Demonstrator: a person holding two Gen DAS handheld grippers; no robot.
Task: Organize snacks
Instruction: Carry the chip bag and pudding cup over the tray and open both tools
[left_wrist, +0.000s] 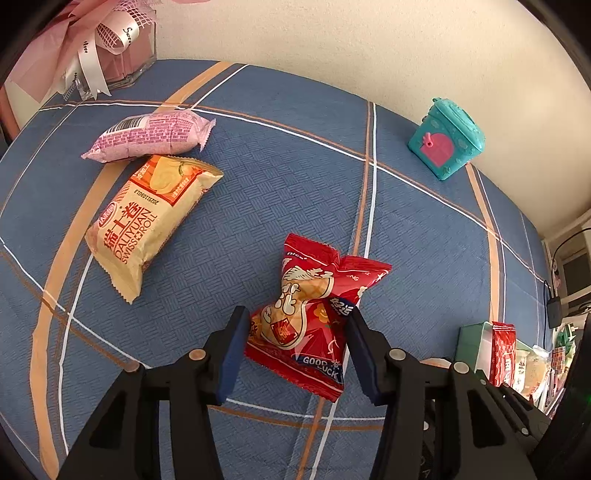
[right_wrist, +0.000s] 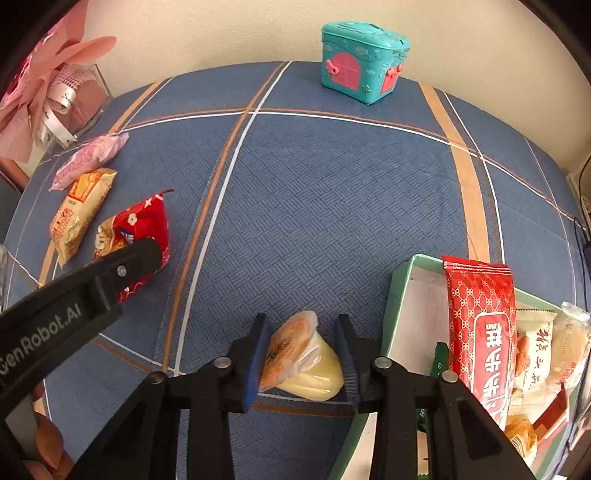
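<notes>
My left gripper (left_wrist: 297, 317) is shut on a red snack pack (left_wrist: 306, 295) that lies on the blue checked cloth (left_wrist: 295, 166); both pads pinch its crumpled middle. Beyond it on the left lie a cream Swiss roll pack (left_wrist: 147, 221) and a pink wrapped snack (left_wrist: 147, 136). In the right wrist view my right gripper (right_wrist: 301, 323) is shut on a small clear-wrapped orange and yellow pastry (right_wrist: 295, 350), just left of a green box (right_wrist: 399, 295). The box holds a long red pack (right_wrist: 480, 332) and several other snacks. The left gripper's finger (right_wrist: 147, 254) shows over the red pack (right_wrist: 144, 221).
A teal toy house (right_wrist: 362, 62) stands at the far edge by the wall. A pink gift box with ribbons (left_wrist: 110, 48) sits at the far left corner. The green box (left_wrist: 472, 343) is at the table's right edge, with cables and shelves beyond it.
</notes>
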